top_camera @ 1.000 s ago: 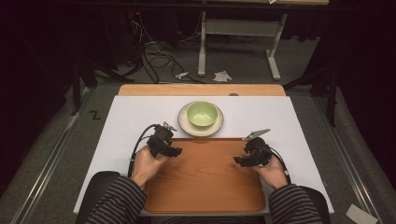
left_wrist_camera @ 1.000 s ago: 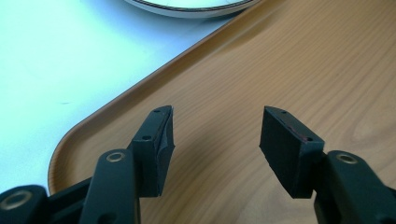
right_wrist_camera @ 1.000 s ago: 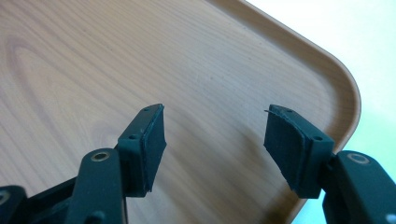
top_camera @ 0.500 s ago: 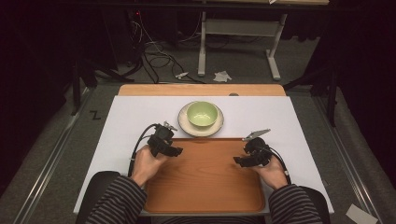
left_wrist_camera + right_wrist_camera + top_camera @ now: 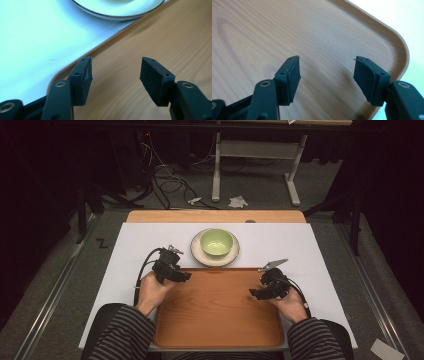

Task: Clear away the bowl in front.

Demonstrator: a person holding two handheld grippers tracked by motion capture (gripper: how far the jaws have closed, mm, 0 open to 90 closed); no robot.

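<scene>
White-covered table (image 5: 310,245), wooden tray (image 5: 220,320) at its near edge, cream plate (image 5: 200,254) just beyond the tray's far rim, green bowl (image 5: 216,241) on the plate, left gripper (image 5: 116,72) spread wide and empty over the tray's far left corner, right gripper (image 5: 327,71) likewise gaping, empty, above the tray's right corner

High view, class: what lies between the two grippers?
Only bare wood of the tray lies between the left gripper and right gripper, seen in the high view.

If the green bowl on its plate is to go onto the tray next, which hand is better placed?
Probably the left. The left tongs hover open at the wooden tray's far-left corner, just short of the white plate holding the green bowl; the right tongs sit farther off.
</scene>
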